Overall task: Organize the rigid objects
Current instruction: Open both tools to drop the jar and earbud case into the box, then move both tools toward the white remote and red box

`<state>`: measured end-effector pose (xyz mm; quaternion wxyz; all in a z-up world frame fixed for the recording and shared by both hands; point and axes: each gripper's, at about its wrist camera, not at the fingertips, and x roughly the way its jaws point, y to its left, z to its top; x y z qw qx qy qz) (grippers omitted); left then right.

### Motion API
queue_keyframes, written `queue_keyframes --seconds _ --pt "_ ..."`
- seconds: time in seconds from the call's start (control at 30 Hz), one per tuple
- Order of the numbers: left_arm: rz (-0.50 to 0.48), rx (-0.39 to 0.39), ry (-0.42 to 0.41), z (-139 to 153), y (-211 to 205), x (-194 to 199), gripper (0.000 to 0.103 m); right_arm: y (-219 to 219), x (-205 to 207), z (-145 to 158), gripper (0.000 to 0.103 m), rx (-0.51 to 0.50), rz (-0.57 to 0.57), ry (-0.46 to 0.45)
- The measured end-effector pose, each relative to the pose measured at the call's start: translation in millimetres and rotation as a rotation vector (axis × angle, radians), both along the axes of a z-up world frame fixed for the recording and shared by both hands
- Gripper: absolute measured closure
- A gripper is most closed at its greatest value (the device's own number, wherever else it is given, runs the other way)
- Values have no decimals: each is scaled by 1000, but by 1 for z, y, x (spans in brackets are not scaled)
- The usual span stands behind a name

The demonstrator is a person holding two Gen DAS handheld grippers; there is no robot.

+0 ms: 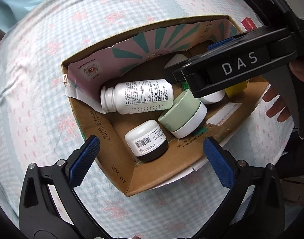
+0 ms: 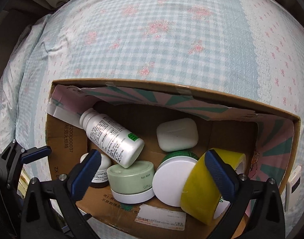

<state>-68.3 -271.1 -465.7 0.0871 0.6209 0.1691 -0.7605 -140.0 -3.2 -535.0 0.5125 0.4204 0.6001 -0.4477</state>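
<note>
An open cardboard box (image 1: 152,177) (image 2: 275,111) sits on a checked bedspread. Inside lie a white bottle (image 1: 137,96) (image 2: 112,137), a green-lidded jar (image 1: 181,113) (image 2: 130,179), a small white jar with a dark base (image 1: 146,140) (image 2: 101,176), a white earbud case (image 2: 177,134), a white-lidded tin (image 2: 172,179) and a yellow tape roll (image 2: 201,187) (image 1: 235,88). My left gripper (image 1: 152,161) is open and empty over the box's near corner. My right gripper (image 2: 154,176) is open above the box; its right finger overlaps the tape roll. It also shows in the left wrist view (image 1: 227,69).
The blue-and-white checked bedspread (image 2: 152,39) (image 1: 42,79) surrounds the box. A red item (image 1: 248,23) lies behind the box. A white device (image 2: 294,181) lies to the right of the box. A hand (image 1: 277,107) shows beside the right gripper.
</note>
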Motion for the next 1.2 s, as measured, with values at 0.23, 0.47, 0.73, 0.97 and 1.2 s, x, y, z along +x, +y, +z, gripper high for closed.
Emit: queue_keyframes --seconds 0.23,0.47,0.73,0.97,1.2 --pt "24 8 21 12 6 1 0 1 4 16 0 -31 34 21" --pt "32 -17 55 54 14 5 0 22 5 80 0 -129 39 39" --pt "33 -133 129 132 49 -11 0 48 -29 184 0 -263 25 112" --pt "21 -151 163 173 112 -68 0 46 -109 259 0 -328 21 256" --pt "142 -124 113 174 177 -141 0 24 -212 305 0 -317 8 216"
